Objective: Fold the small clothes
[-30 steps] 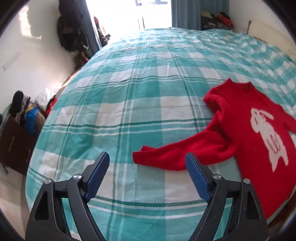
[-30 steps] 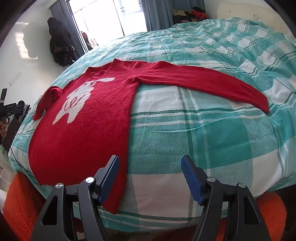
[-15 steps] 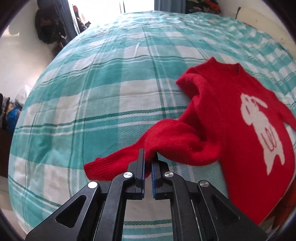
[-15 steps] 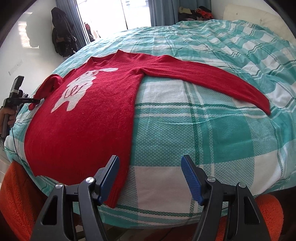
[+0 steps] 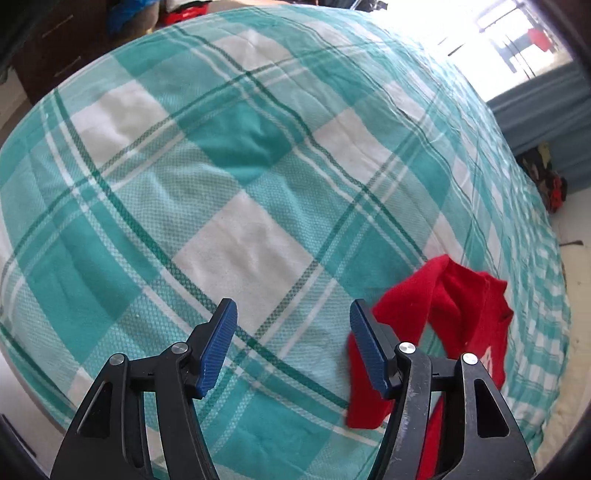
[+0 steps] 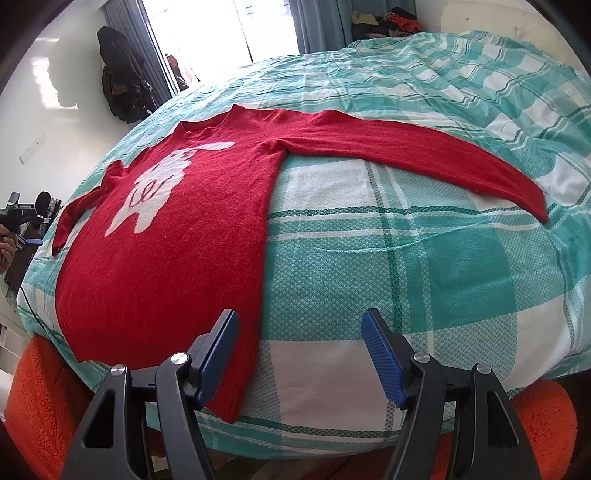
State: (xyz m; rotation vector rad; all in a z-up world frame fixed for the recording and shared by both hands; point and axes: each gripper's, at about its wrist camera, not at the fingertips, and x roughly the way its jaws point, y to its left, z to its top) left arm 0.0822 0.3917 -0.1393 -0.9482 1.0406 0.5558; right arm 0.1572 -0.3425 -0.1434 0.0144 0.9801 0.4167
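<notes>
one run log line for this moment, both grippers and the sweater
left hand-held gripper: open, beside sleeve | right hand-held gripper: open, at hem | sweater: flat on bed

The left claw (image 5: 293, 345) is wide open — nothing sits between its blue pads. The right claw (image 6: 300, 356) is wide open too — also holding nothing.

bed (image 6: 424, 266) under teal-and-white checked cover, filling frame centre | bright window (image 6: 221, 33) at top centre, blue-grey curtain (image 6: 321, 26) beside it | white wall (image 6: 48, 92) upper left | dark clothes (image 6: 122, 77) hanging upper left | orange fluffy rug (image 6: 40, 398) lower left | dark wooden cabinet (image 5: 55, 48) upper left in left view
</notes>
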